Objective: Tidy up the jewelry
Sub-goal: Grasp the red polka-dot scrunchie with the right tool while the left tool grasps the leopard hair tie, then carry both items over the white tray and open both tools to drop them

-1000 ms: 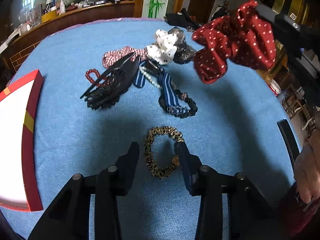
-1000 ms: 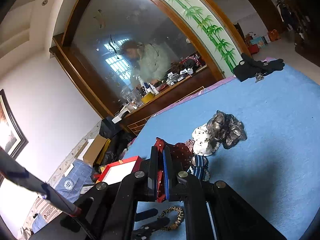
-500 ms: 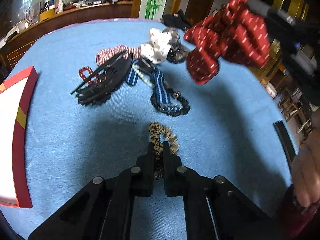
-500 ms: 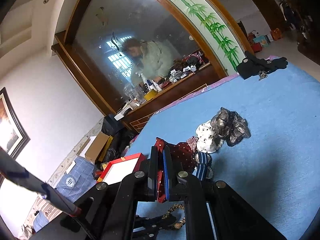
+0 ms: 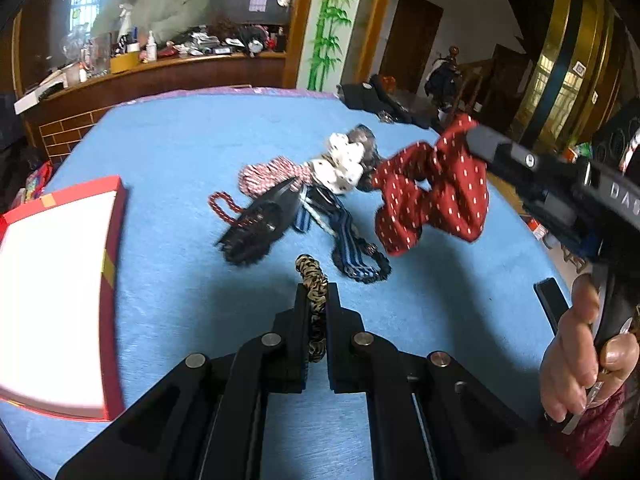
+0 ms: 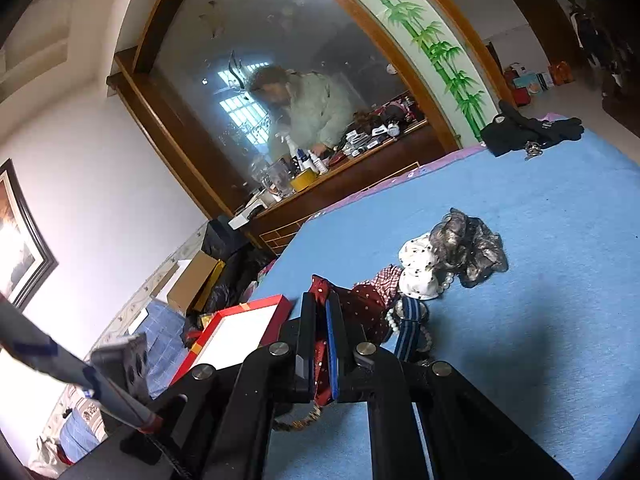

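lying at the table's [image 5: 168, 152] left edge, red box [image 5: 52, 296] showed white interior; left gripper [image 5: 317, 300] clamped leopard scrunchie [image 5: 314, 280], right gripper [image 6: 320, 340] clamped red dotted scrunchie [image 5: 432, 196].

left gripper [image 5: 317, 304]: matte black, silver round screws | right gripper [image 6: 320, 322]: black, blue pad | sleeve [image 5: 592, 436]: dark red

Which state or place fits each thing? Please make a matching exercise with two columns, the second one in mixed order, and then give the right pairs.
Things:
1. leopard-print scrunchie
2. red dotted scrunchie
3. red box
4. black hair claw clip

States or places:
A. lies on the blue cloth among the pile
B. pinched in the left claw
C. at the left edge, white inside
D. hangs from the right claw, above the cloth

Pairs: 1-B, 2-D, 3-C, 4-A
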